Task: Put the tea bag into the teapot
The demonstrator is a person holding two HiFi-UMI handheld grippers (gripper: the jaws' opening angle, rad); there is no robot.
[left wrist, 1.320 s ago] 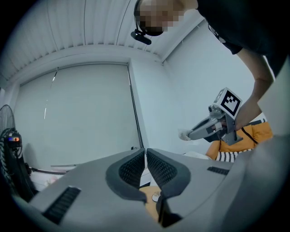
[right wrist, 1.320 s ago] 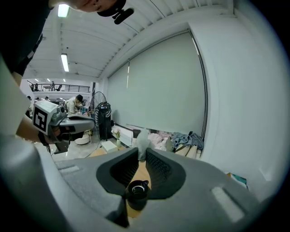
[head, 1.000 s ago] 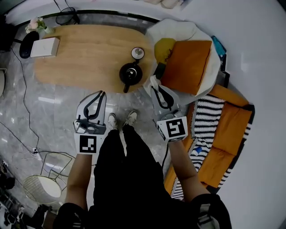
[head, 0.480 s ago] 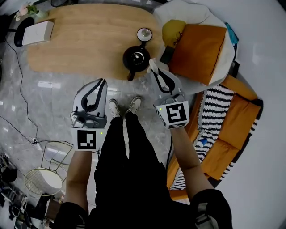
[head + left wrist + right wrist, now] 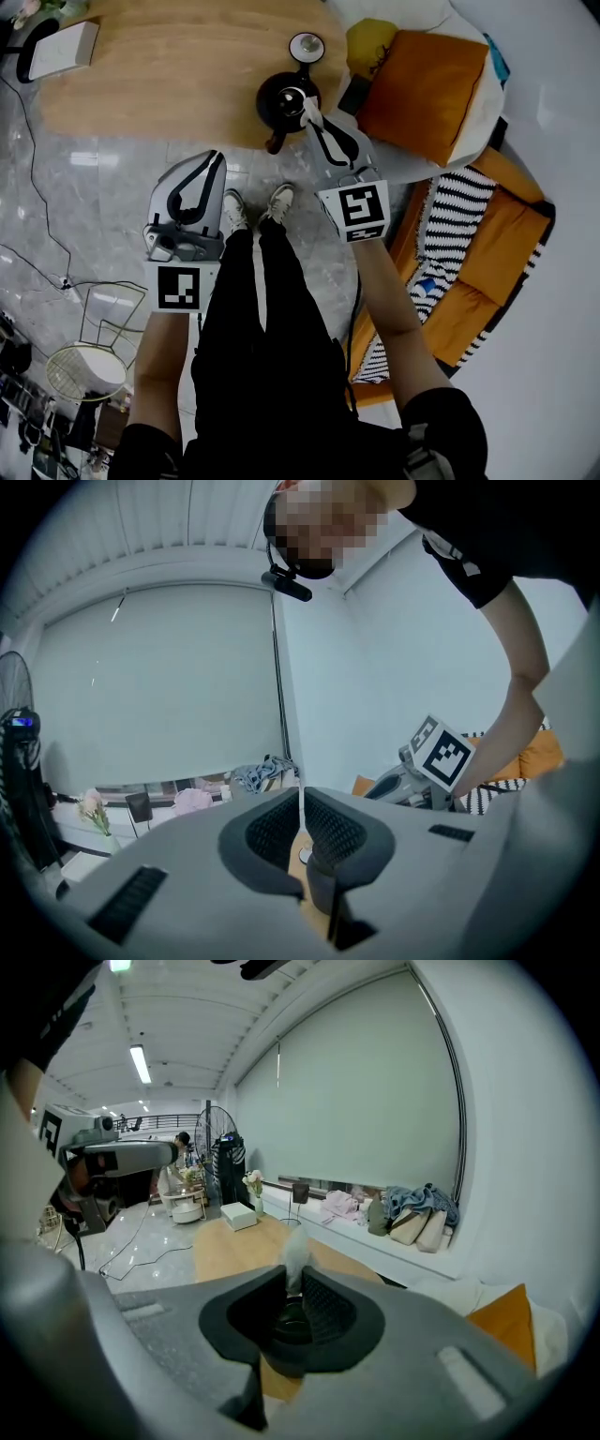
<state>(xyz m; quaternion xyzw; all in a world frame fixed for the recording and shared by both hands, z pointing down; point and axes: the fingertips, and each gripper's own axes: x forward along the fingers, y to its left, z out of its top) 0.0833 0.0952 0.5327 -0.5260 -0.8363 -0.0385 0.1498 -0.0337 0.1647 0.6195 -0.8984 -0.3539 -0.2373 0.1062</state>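
A black teapot (image 5: 279,99) stands open near the front edge of the oval wooden table (image 5: 169,75). Its lid (image 5: 307,45) lies just behind it. My right gripper (image 5: 310,112) is shut on a white tea bag (image 5: 307,103), and its tips hang over the pot's right rim. In the right gripper view the tea bag (image 5: 295,1254) sticks up between the tips of the right gripper (image 5: 292,1281), with the dark mouth of the teapot (image 5: 292,1323) right below. My left gripper (image 5: 218,158) is shut and empty, held over the floor short of the table, and the left gripper (image 5: 300,803) shows jaws pressed together.
An orange cushion (image 5: 422,80) lies on a white seat right of the table. A striped orange sofa (image 5: 469,253) runs along the right. A white box (image 5: 61,49) sits at the table's far left. A wire stool (image 5: 84,370) and cables are on the floor at left.
The right gripper has carried the tea bag forward from beside the table's edge to over the teapot. The person has stepped closer. The left gripper has stayed shut and low.
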